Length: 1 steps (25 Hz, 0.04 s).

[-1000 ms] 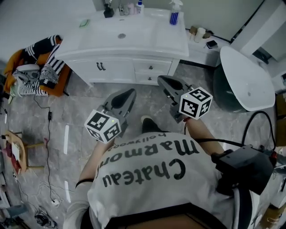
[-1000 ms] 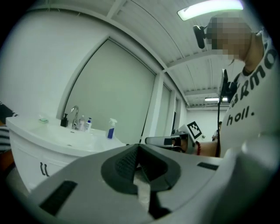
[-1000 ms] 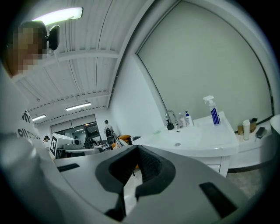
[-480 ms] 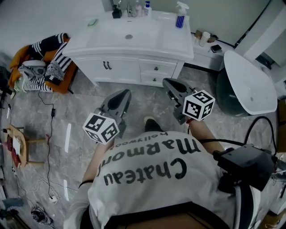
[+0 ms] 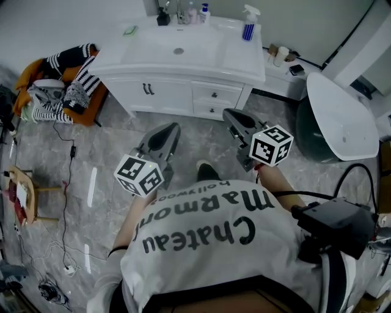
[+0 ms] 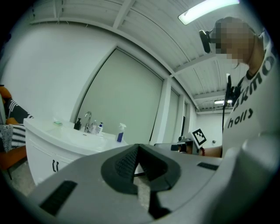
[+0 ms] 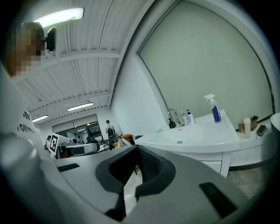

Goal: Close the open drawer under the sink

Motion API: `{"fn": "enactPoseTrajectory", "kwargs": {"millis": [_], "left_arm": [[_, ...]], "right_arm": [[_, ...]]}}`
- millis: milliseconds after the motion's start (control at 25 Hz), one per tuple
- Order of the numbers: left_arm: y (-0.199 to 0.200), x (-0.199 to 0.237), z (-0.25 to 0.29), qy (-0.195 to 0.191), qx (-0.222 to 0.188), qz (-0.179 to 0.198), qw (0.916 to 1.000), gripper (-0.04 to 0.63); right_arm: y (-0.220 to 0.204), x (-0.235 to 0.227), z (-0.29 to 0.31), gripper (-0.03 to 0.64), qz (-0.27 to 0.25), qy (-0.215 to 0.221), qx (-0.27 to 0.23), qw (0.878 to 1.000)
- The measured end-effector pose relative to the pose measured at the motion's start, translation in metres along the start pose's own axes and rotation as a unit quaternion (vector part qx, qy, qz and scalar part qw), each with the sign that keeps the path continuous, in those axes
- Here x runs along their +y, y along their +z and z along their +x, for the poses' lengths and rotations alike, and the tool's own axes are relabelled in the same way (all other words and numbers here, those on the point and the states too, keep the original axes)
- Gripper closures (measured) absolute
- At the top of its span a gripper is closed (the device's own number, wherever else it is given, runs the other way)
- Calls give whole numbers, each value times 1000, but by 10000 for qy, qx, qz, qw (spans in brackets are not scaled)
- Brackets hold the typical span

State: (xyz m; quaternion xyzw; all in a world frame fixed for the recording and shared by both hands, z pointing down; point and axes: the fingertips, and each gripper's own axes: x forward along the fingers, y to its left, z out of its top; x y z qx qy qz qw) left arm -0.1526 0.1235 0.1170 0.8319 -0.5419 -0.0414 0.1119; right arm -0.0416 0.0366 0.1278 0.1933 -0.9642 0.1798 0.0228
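The white sink cabinet (image 5: pixel 183 58) stands at the top of the head view, and I see it again in the left gripper view as sink cabinet (image 6: pixel 52 144) and in the right gripper view as sink cabinet (image 7: pixel 197 144). Its two small drawers (image 5: pixel 214 95) sit right of the double doors (image 5: pixel 148 90); both fronts look flush with the cabinet face. My left gripper (image 5: pixel 170 129) hovers over the floor in front of the doors, shut and empty. My right gripper (image 5: pixel 231 114) hangs just short of the lower drawer (image 5: pixel 211 110), shut, holding nothing. The jaws also meet in left gripper (image 6: pixel 138 146) and right gripper (image 7: pixel 136 148).
A blue spray bottle (image 5: pixel 247 23) and small bottles (image 5: pixel 194 11) stand on the countertop. Clothes on an orange seat (image 5: pixel 58 79) lie left of the cabinet, a white toilet (image 5: pixel 339 113) to its right. Cables (image 5: pixel 67 162) and a wooden stool (image 5: pixel 24 205) are on the floor at left.
The cabinet sits slightly lower and further right in the head view. The left gripper has shifted a little sideways. Both grippers stay shut and empty.
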Motion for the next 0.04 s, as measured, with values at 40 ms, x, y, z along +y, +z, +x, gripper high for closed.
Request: {"fn": "enactPoseTrajectory", "kwargs": {"millis": [40], "left_arm": [[0,-1,0,2,-7,-12,10000,586]], "right_arm": [[0,0,0,604,3,4,8,10000]]}}
